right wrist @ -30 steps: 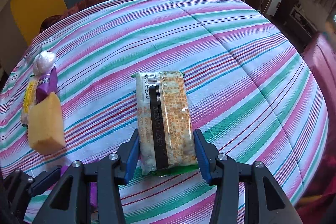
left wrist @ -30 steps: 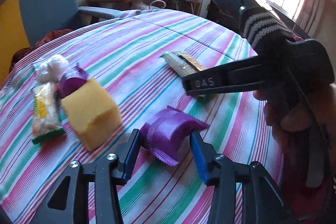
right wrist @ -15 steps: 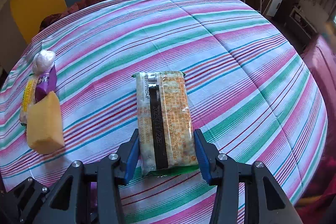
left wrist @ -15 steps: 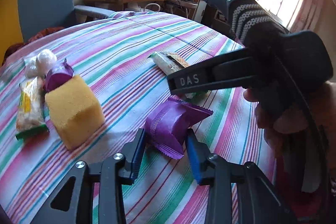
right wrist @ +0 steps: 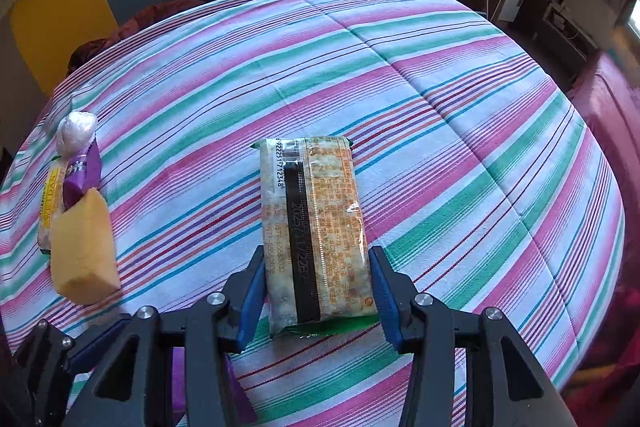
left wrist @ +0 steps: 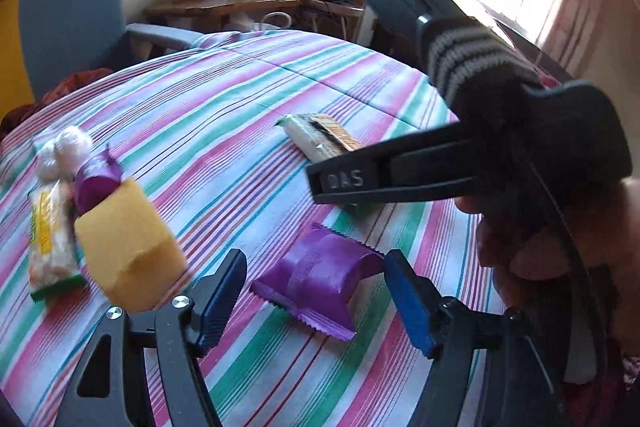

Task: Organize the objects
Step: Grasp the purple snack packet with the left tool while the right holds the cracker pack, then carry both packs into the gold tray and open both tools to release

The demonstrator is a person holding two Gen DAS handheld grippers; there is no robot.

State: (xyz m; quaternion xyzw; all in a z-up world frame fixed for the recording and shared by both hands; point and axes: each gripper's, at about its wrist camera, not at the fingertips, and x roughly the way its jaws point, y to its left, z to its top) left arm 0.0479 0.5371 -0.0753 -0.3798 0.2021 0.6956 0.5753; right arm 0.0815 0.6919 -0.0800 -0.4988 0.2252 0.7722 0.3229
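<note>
Where it pinched before, left claw (left wrist: 316, 293) opens off purple packet (left wrist: 320, 277).

Looking down along the right gripper (right wrist: 318, 297), blue pads (right wrist: 253, 297) pressing both long sides of the orange-printed snack packet (right wrist: 316, 243) at its near end. Packet lying flat near the middle of the striped tablecloth (right wrist: 460, 131), barcode end pointing toward the far edge. Sitting in a tight row along the left edge: yellow sponge block (right wrist: 82, 251) nearest, purple wrapper (right wrist: 80, 173) behind it, white bundle (right wrist: 76, 131) at the far end, yellow-labelled packet (right wrist: 50, 203) tucked alongside. Poking in at the bottom left corner, part of the left gripper (right wrist: 44, 359), with a scrap of purple (right wrist: 180, 371) showing beneath the right gripper's frame.
</note>
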